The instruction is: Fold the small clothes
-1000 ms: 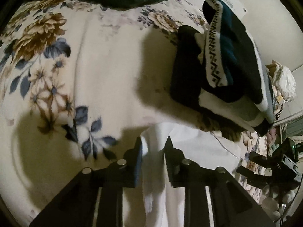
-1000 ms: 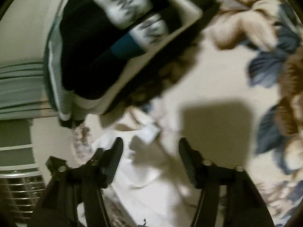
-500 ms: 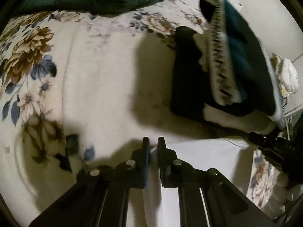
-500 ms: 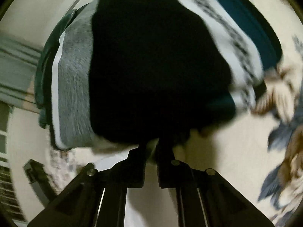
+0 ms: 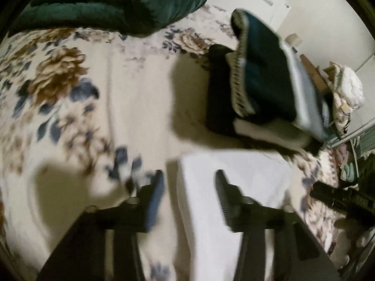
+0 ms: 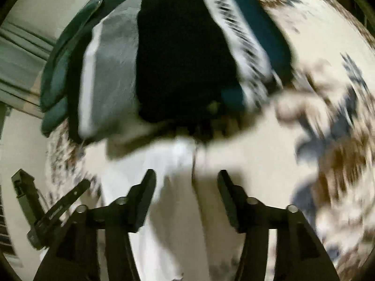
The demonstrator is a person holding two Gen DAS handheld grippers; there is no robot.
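Surface: a bed covered by a cream bedspread (image 5: 131,107) printed with brown and blue flowers; it carries everything here.
White cloth: a small white cloth (image 5: 234,178) lies flat on the bedspread, straight edges showing at its left and far sides; in the right wrist view the same white cloth (image 6: 168,178) runs down between the two fingers toward the camera.
Folded pile: a stack of folded clothes (image 5: 262,75), dark teal, black and grey with a white patterned band, sits just beyond the white cloth's far edge; the right wrist view shows the stack (image 6: 178,53) close and large, its near edge at the cloth's far end.
Green cushion: a dark green padded cushion or quilt (image 5: 112,2) lies at the far side of the bed, well apart from the cloth.
Left gripper: the left gripper (image 5: 189,187) hangs above the cloth's left edge, jaws apart and widening; cloth shows between the fingers, but neither pad presses on it.
Right gripper: the right gripper (image 6: 186,187) hangs over the cloth near its far end, jaws apart and widening, nothing pinched; it also shows at the right edge of the left wrist view (image 5: 339,196).
Sharpness: both views are blurred by motion, so fine detail of the cloth's folds cannot be told.
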